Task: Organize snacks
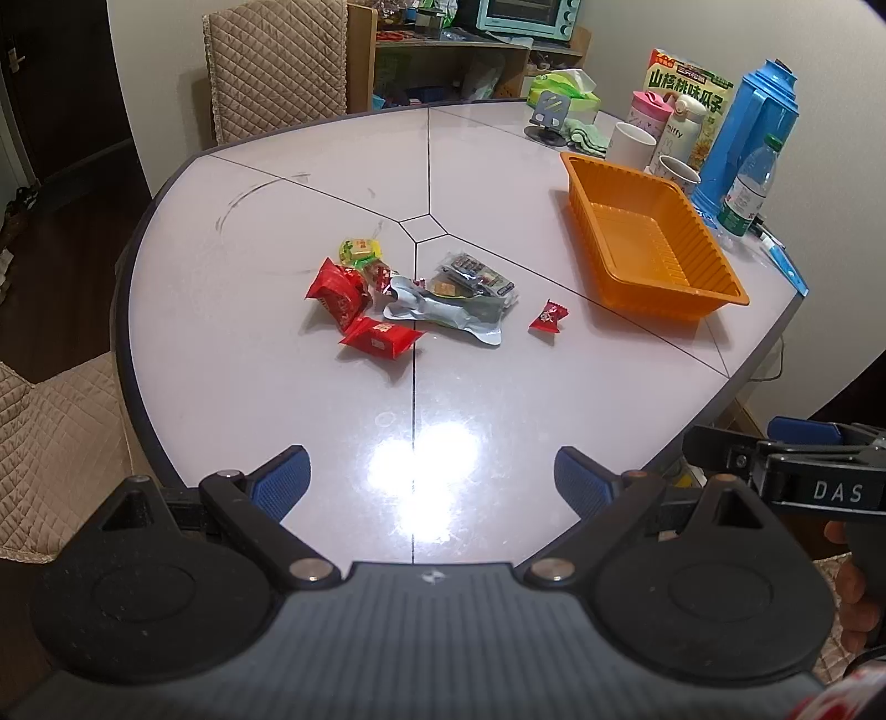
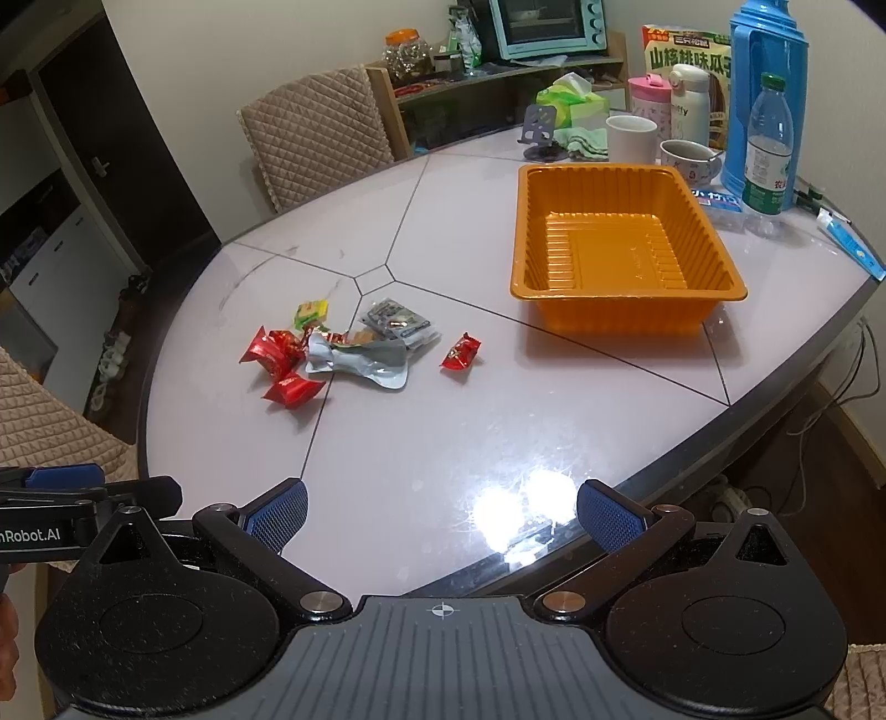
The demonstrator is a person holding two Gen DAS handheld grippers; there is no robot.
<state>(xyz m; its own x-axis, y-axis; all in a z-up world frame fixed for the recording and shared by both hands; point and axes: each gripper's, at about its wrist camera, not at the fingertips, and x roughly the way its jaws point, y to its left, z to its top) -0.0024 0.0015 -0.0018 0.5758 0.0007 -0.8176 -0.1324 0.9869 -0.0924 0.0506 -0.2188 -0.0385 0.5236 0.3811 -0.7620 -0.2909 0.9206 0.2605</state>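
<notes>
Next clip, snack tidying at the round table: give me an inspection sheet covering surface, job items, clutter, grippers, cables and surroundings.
Surface: pale round table with dark seam lines, glare near the front edge, a faint ring scuff at the far left.
Job's things: orange tray holds nothing; snack pile of red, yellow and silver packets loose mid-table; one red candy lies apart, between pile and tray.
Clutter: blue thermos, water bottle, two mugs, tissue pack, seed bag behind the tray.
Grippers: left gripper and right gripper both open, above the near edge, holding nothing.
Cables: cord hanging off the table's right side.
Surroundings: quilted chair, shelf with teal oven.
</notes>
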